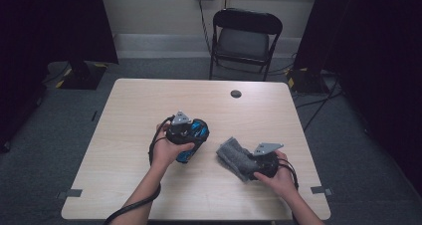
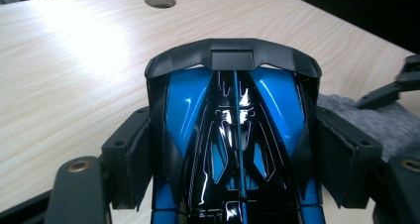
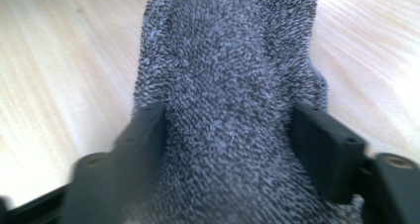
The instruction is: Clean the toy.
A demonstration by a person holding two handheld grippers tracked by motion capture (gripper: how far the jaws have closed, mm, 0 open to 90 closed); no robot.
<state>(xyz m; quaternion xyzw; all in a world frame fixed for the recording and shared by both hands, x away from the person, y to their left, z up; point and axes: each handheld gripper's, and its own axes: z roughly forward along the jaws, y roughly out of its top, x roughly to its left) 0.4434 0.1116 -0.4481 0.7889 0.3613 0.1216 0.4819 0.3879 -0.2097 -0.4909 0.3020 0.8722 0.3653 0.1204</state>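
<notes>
**Reader:** So, what is each hand doing at this table?

**Describer:** Seen from above, the left gripper is clamped on a glossy blue-and-black toy car, held near the middle of the pale wooden table. In the left gripper view the pads press on both flanks of the car, its dark spoiler pointing away from the camera. The right gripper sits on a grey fuzzy cloth lying on the table just beside the car.

**Reader:** Is the cloth gripped?

**Describer:** In the right gripper view the jaws straddle a bunched ridge of the cloth; the picture is blurred, so a firm pinch cannot be confirmed.

**Reader:** Which step does this look like?

**Describer:** Probably the start of wiping or wrapping the car, with car and cloth still apart. The next move likely calls for a sure pinch on the cloth, then bringing it to the car while the left grip holds steady.
</notes>
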